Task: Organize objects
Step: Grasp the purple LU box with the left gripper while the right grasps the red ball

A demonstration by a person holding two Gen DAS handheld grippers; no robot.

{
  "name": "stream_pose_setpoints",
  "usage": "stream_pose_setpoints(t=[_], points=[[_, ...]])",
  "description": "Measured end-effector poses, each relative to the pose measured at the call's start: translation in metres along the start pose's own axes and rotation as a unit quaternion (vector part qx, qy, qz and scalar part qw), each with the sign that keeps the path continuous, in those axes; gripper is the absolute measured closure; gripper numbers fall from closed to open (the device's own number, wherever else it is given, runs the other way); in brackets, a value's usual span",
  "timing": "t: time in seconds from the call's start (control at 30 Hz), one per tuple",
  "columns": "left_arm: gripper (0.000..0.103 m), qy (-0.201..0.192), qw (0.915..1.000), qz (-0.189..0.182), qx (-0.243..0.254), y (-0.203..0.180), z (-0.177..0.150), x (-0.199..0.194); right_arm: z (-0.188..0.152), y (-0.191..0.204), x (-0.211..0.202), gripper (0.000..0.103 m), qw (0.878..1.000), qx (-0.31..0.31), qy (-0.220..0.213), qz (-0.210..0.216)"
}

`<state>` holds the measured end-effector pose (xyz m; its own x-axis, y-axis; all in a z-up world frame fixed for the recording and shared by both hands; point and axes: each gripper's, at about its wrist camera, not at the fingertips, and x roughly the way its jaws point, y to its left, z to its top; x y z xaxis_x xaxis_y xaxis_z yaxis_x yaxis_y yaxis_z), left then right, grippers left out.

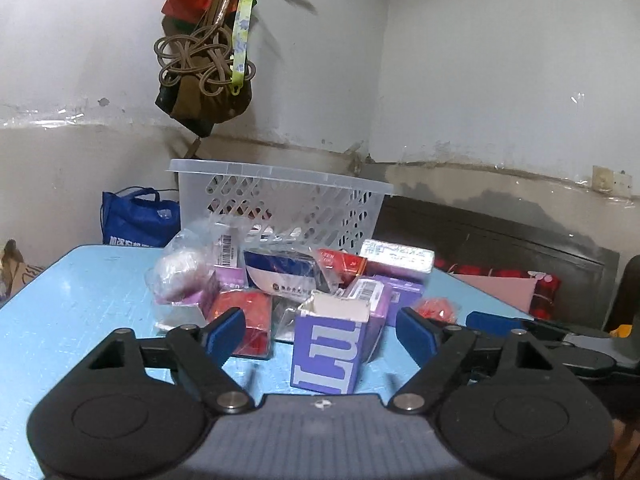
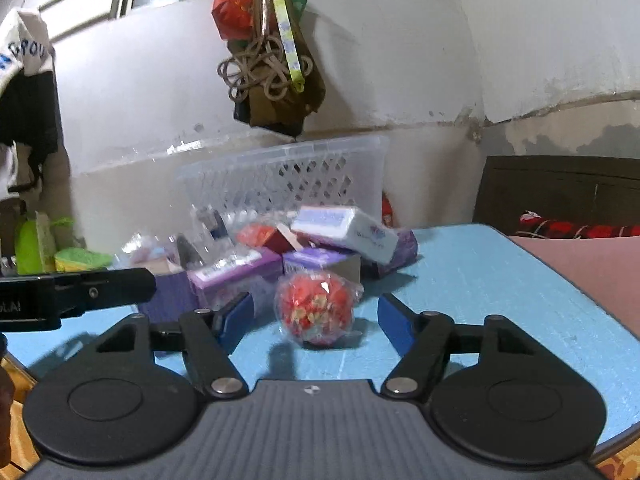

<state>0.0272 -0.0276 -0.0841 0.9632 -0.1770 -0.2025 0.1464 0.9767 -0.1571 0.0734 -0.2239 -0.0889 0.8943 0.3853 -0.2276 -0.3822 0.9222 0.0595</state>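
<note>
A pile of small boxes and wrapped packets (image 1: 280,276) lies on the blue table (image 1: 80,300) in front of a clear lattice basket (image 1: 280,200). My left gripper (image 1: 320,332) is open around an upright purple box (image 1: 332,356) with a torn top; its pads stand clear of it, the right pad very close. In the right wrist view, my right gripper (image 2: 316,318) is open around a red ball in clear wrap (image 2: 316,308), with gaps on both sides. Behind the ball are purple boxes (image 2: 240,272) and a white carton (image 2: 348,228), then the basket (image 2: 288,172).
A bundle of bags and cord (image 1: 204,60) hangs from the wall above the basket. A blue bag (image 1: 136,216) stands left of the basket, and a dark headboard (image 1: 500,240) is to the right. The table's right edge (image 2: 560,280) borders a pink cloth (image 2: 592,260).
</note>
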Motion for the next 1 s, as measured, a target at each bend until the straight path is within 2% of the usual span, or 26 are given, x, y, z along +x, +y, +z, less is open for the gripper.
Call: stream_pose_setpoints(t=[0.03,0.17,0.33,0.4,0.43,0.5,0.7,1.0], points=[[0.021,0.0,1.0,0.003,0.0,0.0,-0.001,0.002,-0.003,0.001,0.001,0.032,1.0,0.001,0.002,-0.002],[0.046,0.005,1.0,0.008,-0.001,-0.001,-0.007,0.008,-0.008,0.003,0.001,0.042,1.0,0.003,0.002,0.003],[0.048,0.004,0.9999,0.012,0.01,-0.007,-0.01,0.01,-0.01,0.009,0.0,0.044,1.0,-0.004,-0.008,0.001],[0.056,0.007,0.9998,0.008,0.014,-0.01,-0.009,0.011,-0.011,0.009,0.003,0.044,1.0,0.0,-0.002,0.007],[0.057,0.009,0.9997,0.009,0.021,-0.011,-0.009,0.012,-0.011,0.01,0.003,0.047,1.0,0.0,0.001,0.009],[0.058,0.007,0.9997,0.009,0.02,-0.01,-0.009,0.009,-0.011,0.01,0.003,0.062,1.0,-0.001,0.001,0.008],[0.058,-0.019,0.9997,0.016,0.006,-0.003,-0.001,-0.012,-0.009,0.003,-0.004,0.062,1.0,0.01,-0.009,0.011],[0.058,-0.016,0.9993,0.031,-0.007,0.011,0.002,-0.02,-0.004,-0.002,-0.018,0.062,1.0,0.011,-0.027,0.012]])
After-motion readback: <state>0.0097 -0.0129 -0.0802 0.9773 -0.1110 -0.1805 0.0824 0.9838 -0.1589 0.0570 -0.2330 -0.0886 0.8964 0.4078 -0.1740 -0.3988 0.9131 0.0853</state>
